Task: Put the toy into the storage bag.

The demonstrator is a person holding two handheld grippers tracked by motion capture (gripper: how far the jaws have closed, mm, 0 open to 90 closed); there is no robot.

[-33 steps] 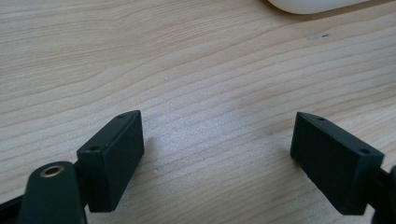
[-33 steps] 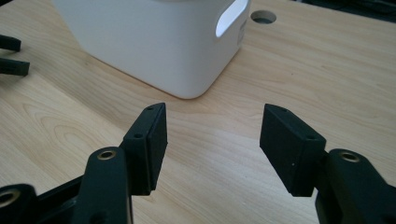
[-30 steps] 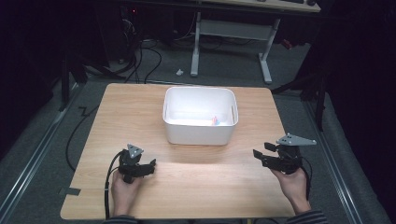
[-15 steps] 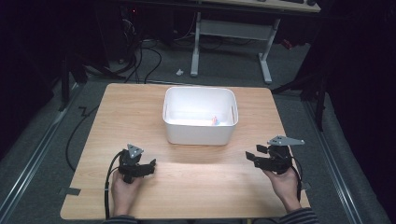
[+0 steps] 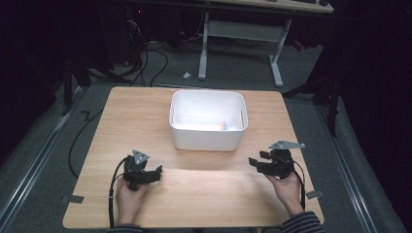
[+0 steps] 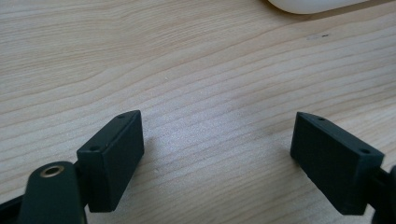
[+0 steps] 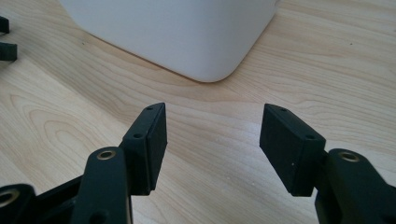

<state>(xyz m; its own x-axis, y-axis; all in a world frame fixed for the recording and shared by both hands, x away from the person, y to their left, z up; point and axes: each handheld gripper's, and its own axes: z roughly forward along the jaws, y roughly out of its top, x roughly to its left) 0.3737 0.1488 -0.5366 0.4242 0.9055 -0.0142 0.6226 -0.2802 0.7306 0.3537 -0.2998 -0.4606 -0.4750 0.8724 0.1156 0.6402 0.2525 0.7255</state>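
A white bin (image 5: pixel 206 140) stands at the middle of the wooden table (image 5: pixel 209 194), with a small colourful item (image 5: pixel 224 125) lying inside near its right wall. My left gripper (image 5: pixel 156 173) rests low over the table's front left, jaws pointing right. Its own view has the jaws wide apart over bare wood (image 6: pixel 217 140), open and holding nothing. My right gripper (image 5: pixel 254 163) is at the front right, pointing left. It stands open (image 7: pixel 212 135) with nothing between the jaws, and the bin's corner (image 7: pixel 187 37) is just ahead of it.
The bin's rounded bottom edge (image 6: pixel 308 4) peeks in at the top of the left gripper view. The left gripper's jaw tips (image 7: pixel 5 39) appear far left in the right gripper view. Beyond the table are a white desk frame (image 5: pixel 243 34) and floor cables (image 5: pixel 145 63).
My right gripper has sunk toward the tabletop and shifted a little left and nearer the front edge. The left gripper and the bin have stayed put.
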